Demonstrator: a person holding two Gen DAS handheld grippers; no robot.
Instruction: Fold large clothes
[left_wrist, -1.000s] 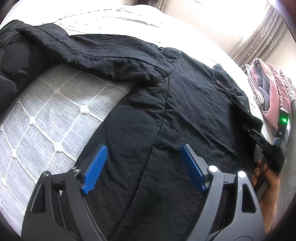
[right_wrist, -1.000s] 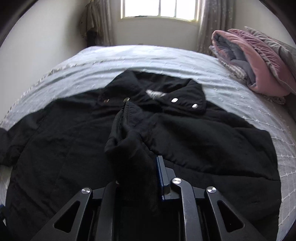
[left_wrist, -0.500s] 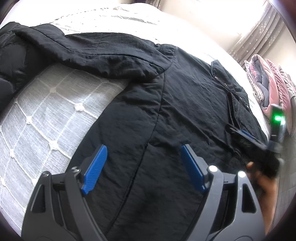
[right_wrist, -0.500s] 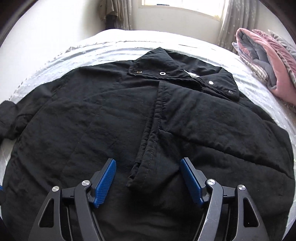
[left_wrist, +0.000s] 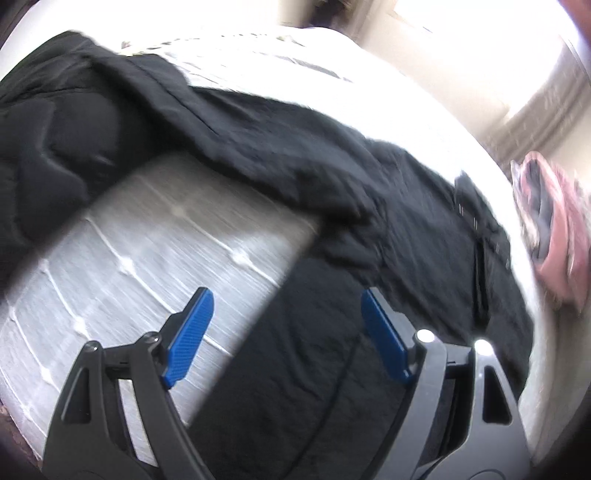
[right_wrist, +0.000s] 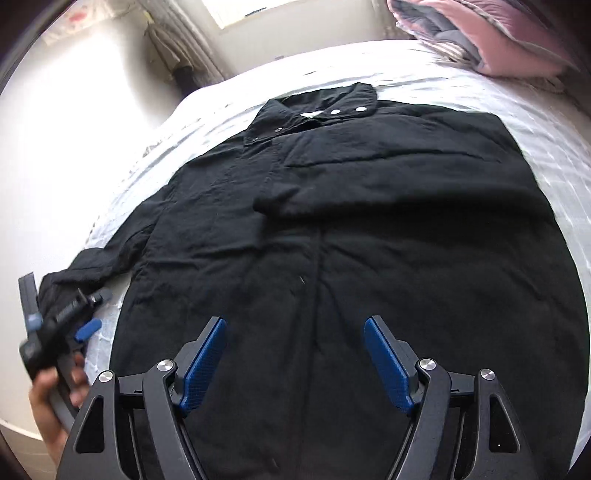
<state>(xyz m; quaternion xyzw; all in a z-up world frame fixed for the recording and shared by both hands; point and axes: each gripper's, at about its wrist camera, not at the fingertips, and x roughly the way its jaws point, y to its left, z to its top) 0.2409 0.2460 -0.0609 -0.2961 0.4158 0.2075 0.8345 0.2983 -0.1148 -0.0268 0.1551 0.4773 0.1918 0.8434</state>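
Note:
A large black jacket (right_wrist: 369, 229) lies spread flat on the bed, collar with snap buttons (right_wrist: 325, 107) at the far end. Its right sleeve is folded across the chest; its left sleeve (right_wrist: 110, 251) stretches out to the left. My right gripper (right_wrist: 295, 362) is open and empty over the lower front of the jacket. My left gripper (left_wrist: 284, 332) is open and empty, over the jacket's left side edge and the bedspread; it also shows at the left of the right wrist view (right_wrist: 62, 328), near the left sleeve's cuff. The left wrist view is blurred; the sleeve (left_wrist: 184, 122) runs across its top left.
The bed has a pale quilted bedspread (left_wrist: 129, 266). A folded pink and grey quilt (right_wrist: 487, 40) lies at the far right of the bed, seen also in the left wrist view (left_wrist: 554, 221). A window and curtains (right_wrist: 192, 44) stand behind the bed.
My right gripper opened and let go of the jacket fabric, then drew back and swung left. The jacket front now lies flat. My left gripper moved left toward the sleeve.

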